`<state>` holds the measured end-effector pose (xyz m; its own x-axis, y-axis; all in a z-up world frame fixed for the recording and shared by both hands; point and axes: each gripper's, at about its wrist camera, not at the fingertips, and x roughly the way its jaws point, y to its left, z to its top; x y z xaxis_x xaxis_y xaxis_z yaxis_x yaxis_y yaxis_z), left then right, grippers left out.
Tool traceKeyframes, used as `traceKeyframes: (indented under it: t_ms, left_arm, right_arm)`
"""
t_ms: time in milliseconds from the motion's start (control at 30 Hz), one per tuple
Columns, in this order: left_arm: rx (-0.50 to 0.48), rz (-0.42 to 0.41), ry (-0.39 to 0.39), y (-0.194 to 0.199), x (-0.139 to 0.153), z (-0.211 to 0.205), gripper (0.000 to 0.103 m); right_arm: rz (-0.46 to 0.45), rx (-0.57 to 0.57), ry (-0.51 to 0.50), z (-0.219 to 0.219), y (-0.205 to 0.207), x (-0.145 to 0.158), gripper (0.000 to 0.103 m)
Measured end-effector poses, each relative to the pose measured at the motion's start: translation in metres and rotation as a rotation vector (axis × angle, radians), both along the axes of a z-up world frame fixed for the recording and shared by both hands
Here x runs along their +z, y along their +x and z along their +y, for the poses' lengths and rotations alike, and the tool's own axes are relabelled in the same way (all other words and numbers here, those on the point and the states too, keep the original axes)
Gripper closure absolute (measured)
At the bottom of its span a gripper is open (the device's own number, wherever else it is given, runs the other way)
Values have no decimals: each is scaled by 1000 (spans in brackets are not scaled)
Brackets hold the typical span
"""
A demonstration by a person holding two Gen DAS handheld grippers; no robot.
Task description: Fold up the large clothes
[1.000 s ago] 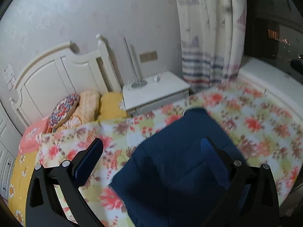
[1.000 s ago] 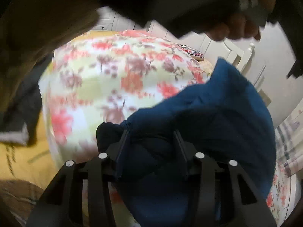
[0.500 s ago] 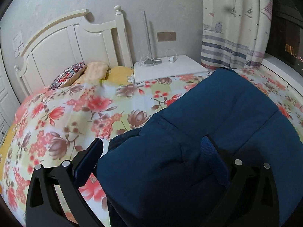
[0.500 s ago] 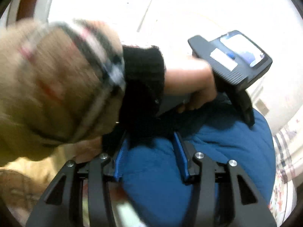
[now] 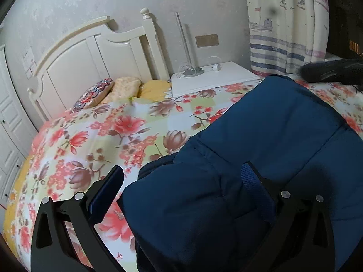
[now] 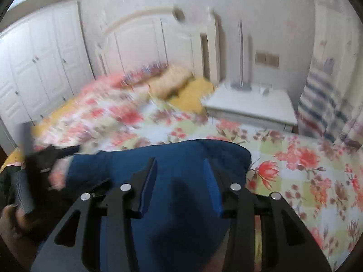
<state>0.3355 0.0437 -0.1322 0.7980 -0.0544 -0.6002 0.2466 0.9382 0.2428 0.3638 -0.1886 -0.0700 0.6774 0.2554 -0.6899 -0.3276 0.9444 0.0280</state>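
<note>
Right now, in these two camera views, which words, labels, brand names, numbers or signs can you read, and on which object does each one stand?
None can be read.
The paper on the wall beside the headboard: marks too small to read.
The curtain: only printed ships and stripes, no letters.
The wall plate: blank.
The blue garment: no label shows.
The right wrist view is too blurred for any text.

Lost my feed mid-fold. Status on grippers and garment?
Left gripper open, over the blue garment. Right gripper just closing, garment between its fingers. Garment bunched on floral bedspread. Nothing in the way.
</note>
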Motion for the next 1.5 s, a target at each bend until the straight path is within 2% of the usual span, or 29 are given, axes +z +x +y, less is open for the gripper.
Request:
traceKeyframes:
  t_ms: [33, 67, 133, 200, 267, 333, 433, 500, 600, 667, 700, 733, 867, 1000, 1067, 1100, 1133, 1167, 1300, 1400, 1500]
  left_arm:
    - [6, -3, 1, 0, 0, 0, 4]
    - [14, -2, -1, 1, 0, 1, 4]
    - [28, 5, 1, 4, 0, 1, 4]
    - [28, -2, 4, 2, 1, 1, 4]
    - [57, -27, 38, -5, 9, 1, 4]
    - [112, -43, 70, -14, 24, 6, 4]
    - [210, -101, 74, -46, 61, 27, 4]
    - [273, -142, 86, -65, 79, 43, 4]
    - [411, -204, 147, -90, 106, 70, 4]
    - [491, -256, 149, -106, 125, 86, 4]
    - [514, -277, 148, -112, 133, 92, 4]
    - [532, -302, 144, -120, 142, 97, 4]
    - [551, -333, 146, -136, 159, 106, 4]
    - [549, -338, 131, -144, 169, 111, 4]
    - [550, -346, 128, -149, 172, 112, 4]
    - [553, -350, 126, -152, 173, 112, 4]
    - [554, -355, 125, -154, 174, 112, 4]
    - [555, -355, 123, -156, 174, 112, 4]
    - [554, -348, 127, -160, 174, 112, 4]
    - [557, -340, 124, -160, 173, 113, 4]
    - [555, -335, 115, -161, 173, 112, 4]
  right_arm:
    - [40, -1, -52, 17, 17, -19, 58]
    - [135, 23, -84, 27, 34, -45, 57]
    - [145, 27, -47, 34, 43, -55, 56]
    - [135, 34, -88, 38, 42, -55, 56]
    - [126, 36, -94, 39, 37, -54, 56]
    - [125, 38, -92, 40, 36, -56, 56]
    - [128, 31, -187, 54, 40, -55, 55]
    - [98, 18, -216, 67, 35, -38, 55]
    - [25, 88, -195, 94, 17, -9, 53]
    - [29, 165, -267, 125, 9, -15, 44]
    - [37, 182, -367, 143, 8, -28, 44]
    - [46, 178, -423, 151, 10, -37, 45]
    - [119, 144, -430, 150, 23, -49, 43]
    - [77, 116, -503, 161, 16, -35, 43]
    - [29, 126, -454, 167, 6, -16, 42]
    - [14, 149, -395, 172, 0, -5, 40]
    - [10, 165, -365, 176, -3, 0, 34]
    - [16, 187, -356, 183, -5, 1, 33]
    - [103, 236, -470, 215, 1, -42, 35]
    - [130, 218, -464, 217, 10, -57, 35]
    - [103, 209, -468, 218, 7, -61, 34]
